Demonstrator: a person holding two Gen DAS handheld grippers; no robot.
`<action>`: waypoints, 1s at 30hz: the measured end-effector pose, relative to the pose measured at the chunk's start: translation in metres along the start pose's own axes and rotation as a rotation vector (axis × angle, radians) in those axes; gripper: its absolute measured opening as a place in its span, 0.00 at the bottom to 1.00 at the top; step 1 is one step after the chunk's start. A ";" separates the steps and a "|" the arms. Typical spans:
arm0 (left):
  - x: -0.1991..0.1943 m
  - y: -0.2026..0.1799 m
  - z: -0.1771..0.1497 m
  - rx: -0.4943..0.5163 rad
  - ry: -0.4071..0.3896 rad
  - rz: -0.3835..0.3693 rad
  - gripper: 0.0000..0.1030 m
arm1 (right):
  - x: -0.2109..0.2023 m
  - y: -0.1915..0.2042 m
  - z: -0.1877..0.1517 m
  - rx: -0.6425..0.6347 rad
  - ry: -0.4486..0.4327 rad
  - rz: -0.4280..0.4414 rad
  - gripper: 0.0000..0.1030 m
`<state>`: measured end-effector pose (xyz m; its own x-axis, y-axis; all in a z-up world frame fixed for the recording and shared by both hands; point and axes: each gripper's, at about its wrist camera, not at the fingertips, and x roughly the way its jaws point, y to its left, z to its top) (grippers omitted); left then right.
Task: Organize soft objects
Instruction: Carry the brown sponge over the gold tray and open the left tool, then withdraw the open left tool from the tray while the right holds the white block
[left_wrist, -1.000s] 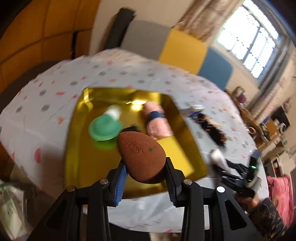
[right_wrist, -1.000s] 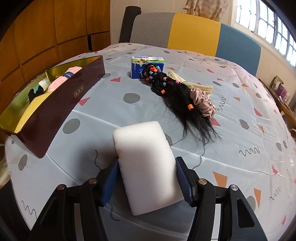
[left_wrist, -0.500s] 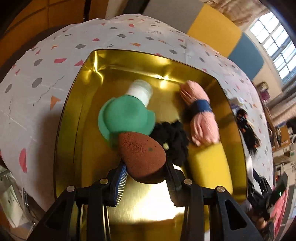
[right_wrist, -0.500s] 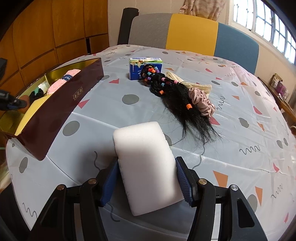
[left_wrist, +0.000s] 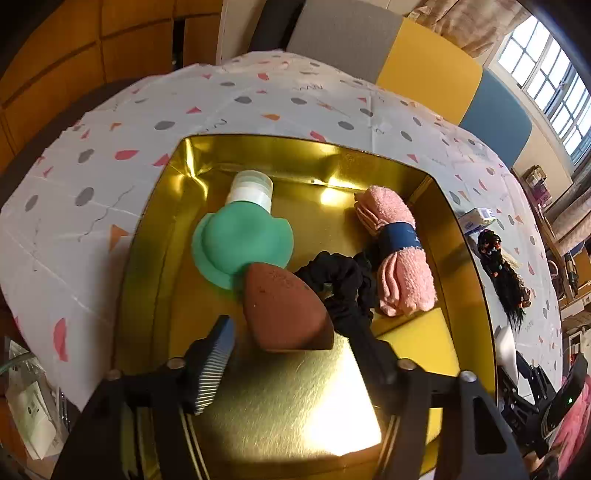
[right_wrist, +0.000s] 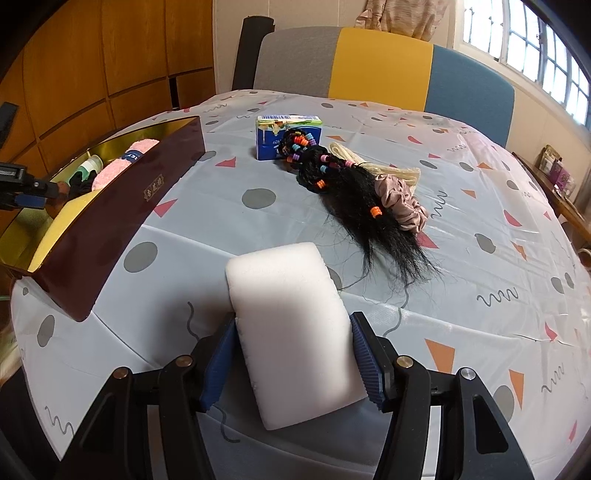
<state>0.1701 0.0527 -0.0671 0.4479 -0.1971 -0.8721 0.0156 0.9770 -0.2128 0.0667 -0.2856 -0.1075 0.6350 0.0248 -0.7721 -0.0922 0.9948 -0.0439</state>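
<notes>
Left gripper (left_wrist: 291, 343) has just let go, jaws spread wide, and the brown sponge (left_wrist: 286, 312) sits loose in the gold box (left_wrist: 155, 236), at 5 o'clock of the green bottle (left_wrist: 242, 238). Pulling out carelessly could snag the black scrunchie (left_wrist: 341, 282). Right gripper (right_wrist: 293, 363) is clamped on the white sponge (right_wrist: 291, 328); squeezing harder could dent it.

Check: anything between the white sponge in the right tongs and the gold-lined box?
Nothing visible. The white sponge, gripped in the right tongs, faces bare tablecloth up to the box; only its maroon side wall must be cleared. The hairpiece lies off to the right.
</notes>
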 end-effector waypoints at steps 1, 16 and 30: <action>-0.004 -0.001 -0.003 0.004 -0.011 0.003 0.69 | 0.000 0.000 0.000 0.001 0.000 -0.001 0.59; -0.085 -0.031 -0.051 0.158 -0.254 0.102 0.72 | 0.001 0.001 0.001 0.001 0.002 -0.009 0.59; -0.091 -0.034 -0.074 0.140 -0.260 0.084 0.72 | 0.000 0.004 0.000 0.004 0.002 -0.029 0.59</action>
<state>0.0624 0.0312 -0.0135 0.6662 -0.1057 -0.7383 0.0842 0.9942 -0.0663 0.0662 -0.2817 -0.1079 0.6358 -0.0042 -0.7718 -0.0705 0.9955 -0.0635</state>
